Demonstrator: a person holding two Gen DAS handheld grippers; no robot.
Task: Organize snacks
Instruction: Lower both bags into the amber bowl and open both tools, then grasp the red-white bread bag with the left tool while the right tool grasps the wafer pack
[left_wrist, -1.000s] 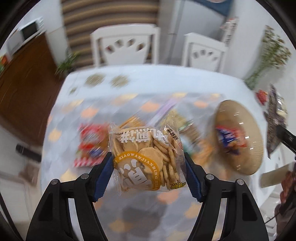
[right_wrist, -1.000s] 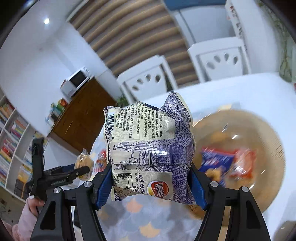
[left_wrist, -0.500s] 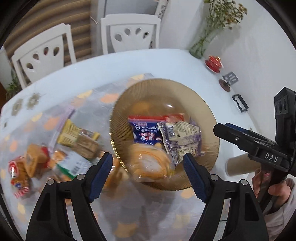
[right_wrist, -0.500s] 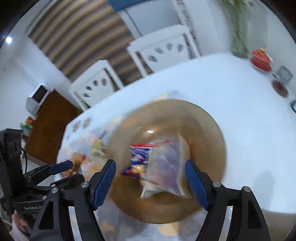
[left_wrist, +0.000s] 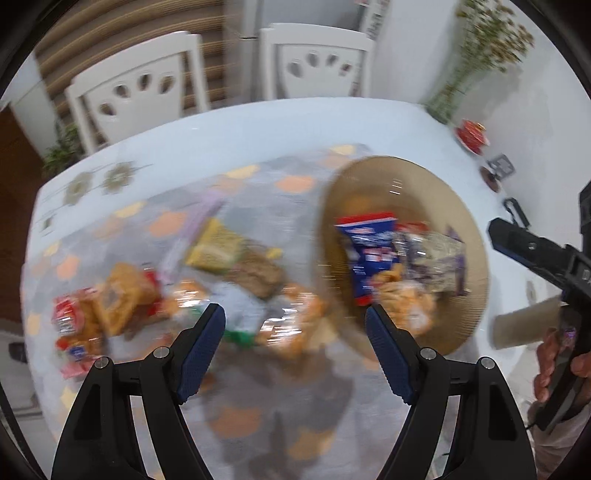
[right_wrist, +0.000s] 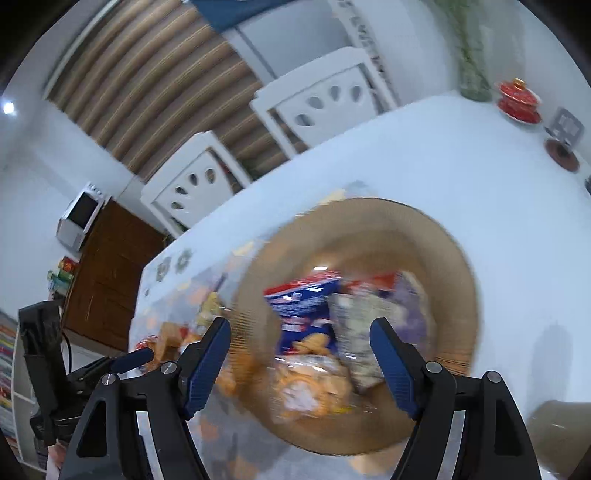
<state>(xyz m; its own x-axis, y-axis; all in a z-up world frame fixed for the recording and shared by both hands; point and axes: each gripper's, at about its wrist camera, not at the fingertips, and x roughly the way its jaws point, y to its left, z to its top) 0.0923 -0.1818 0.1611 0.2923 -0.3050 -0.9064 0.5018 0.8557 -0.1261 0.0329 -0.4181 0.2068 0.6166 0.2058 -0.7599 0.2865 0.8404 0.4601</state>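
Loose snack packets (left_wrist: 155, 295) lie scattered on the worktop (left_wrist: 229, 133) at left. The left gripper (left_wrist: 295, 325) hangs released and empty above them. Right of it, the brown bowl (left_wrist: 476, 295) holds three packets; the right gripper (right_wrist: 301, 338) hovers released over it.

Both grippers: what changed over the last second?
Both let go. The left gripper released its cracker pack and the right gripper its purple-and-white packet; both now lie in the brown bowl beside the blue packet. Both grippers are open and empty. The loose snacks remain on the table.
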